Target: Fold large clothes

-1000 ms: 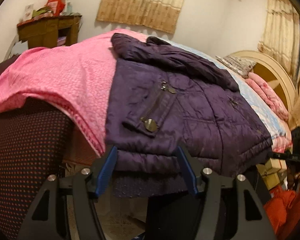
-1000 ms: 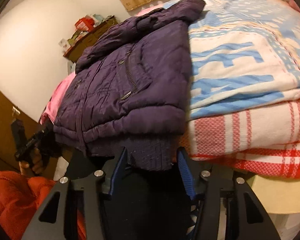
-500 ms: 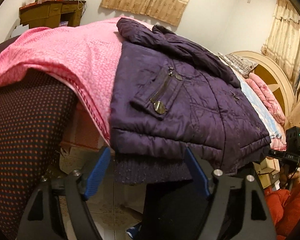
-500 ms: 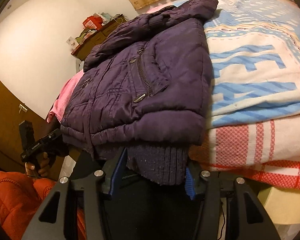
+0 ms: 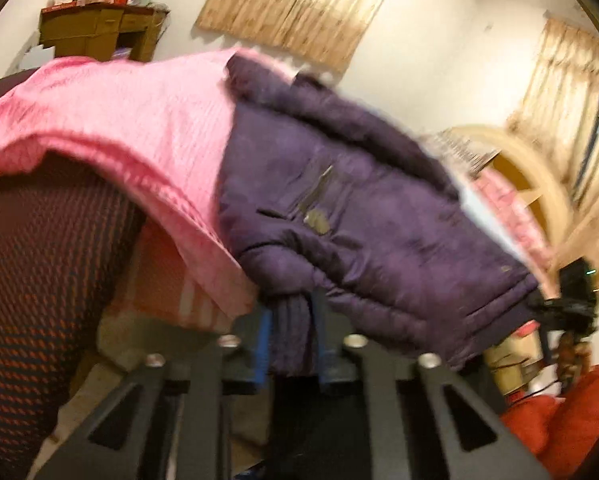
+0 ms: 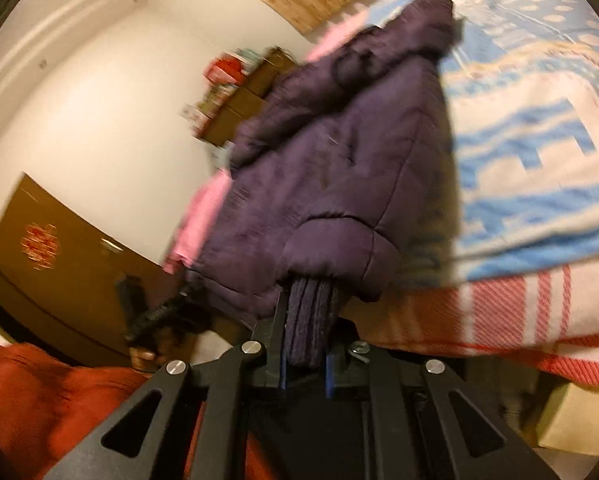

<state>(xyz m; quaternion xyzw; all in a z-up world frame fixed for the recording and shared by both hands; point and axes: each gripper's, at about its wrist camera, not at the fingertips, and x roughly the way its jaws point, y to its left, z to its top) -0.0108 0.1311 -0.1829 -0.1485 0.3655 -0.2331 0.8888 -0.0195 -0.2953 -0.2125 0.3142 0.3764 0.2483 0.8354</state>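
A dark purple padded jacket (image 5: pixel 359 208) lies on the bed with its ribbed knit hem (image 5: pixel 291 336) hanging over the near edge. My left gripper (image 5: pixel 291 316) is shut on that hem near the jacket's left corner, and the fabric is bunched between the blue pads. In the right wrist view the same jacket (image 6: pixel 339 168) runs away from me. My right gripper (image 6: pixel 305 324) has its jaws closing, and the pads press on the knit hem (image 6: pixel 311 312) at the other corner. Both views are blurred.
A pink blanket (image 5: pixel 139 128) lies left of the jacket over a dark dotted cover (image 5: pixel 39 260). A blue and white blanket (image 6: pixel 531 140) and a red checked one (image 6: pixel 519 312) lie to its right. A wooden cabinet (image 5: pixel 99 32), a headboard (image 5: pixel 539 184) and my red sleeve (image 6: pixel 39 392) show.
Both grippers stood open around the hanging hem; now both are clamped on it. The hem is gathered and lifted slightly, and both views have tilted upward.
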